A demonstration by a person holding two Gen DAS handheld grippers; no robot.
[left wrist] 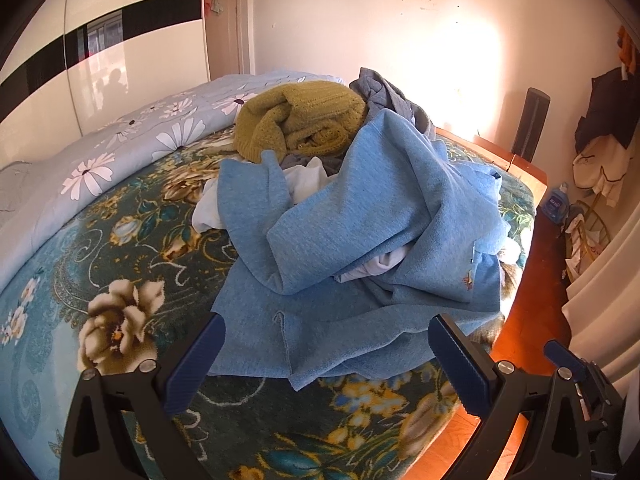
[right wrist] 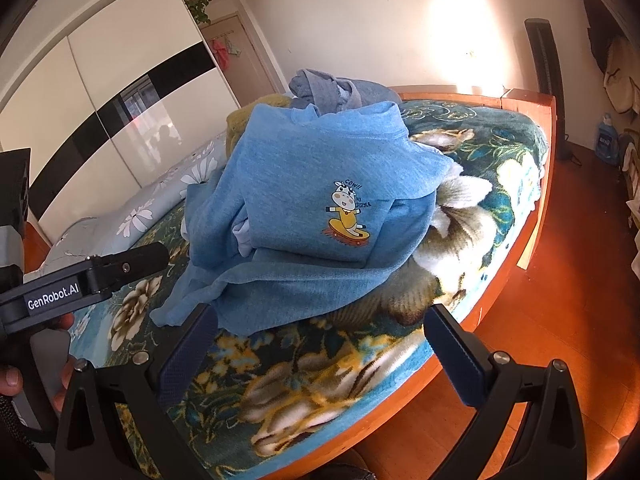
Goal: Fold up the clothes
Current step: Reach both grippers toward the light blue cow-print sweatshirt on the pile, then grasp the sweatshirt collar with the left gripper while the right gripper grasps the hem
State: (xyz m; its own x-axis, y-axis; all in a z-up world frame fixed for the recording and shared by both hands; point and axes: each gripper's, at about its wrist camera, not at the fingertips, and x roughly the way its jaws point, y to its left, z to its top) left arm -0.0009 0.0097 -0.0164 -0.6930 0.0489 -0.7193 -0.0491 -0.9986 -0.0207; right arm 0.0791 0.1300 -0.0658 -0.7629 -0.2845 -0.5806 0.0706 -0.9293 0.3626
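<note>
Floral bedspread (left wrist: pixel 120 248), blue sweatshirt (left wrist: pixel 360 216) heaped just beyond 2 wide-open, empty tongs (left wrist: pixel 324 344) (right wrist: pixel 320 340)

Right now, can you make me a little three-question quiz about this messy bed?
1. True or false: the left tongs are shut on the blue top.
2. Which lies farthest back on the pile? A) blue top B) mustard knit C) white cloth
3. Fill in: the cartoon on the blue top shows a ___ on a skateboard.

Key
1. False. Both the left tongs and the right tongs are open and empty, near the top's front hem.
2. B. The mustard knit sits behind the others, next to a grey garment.
3. Cow.
</note>
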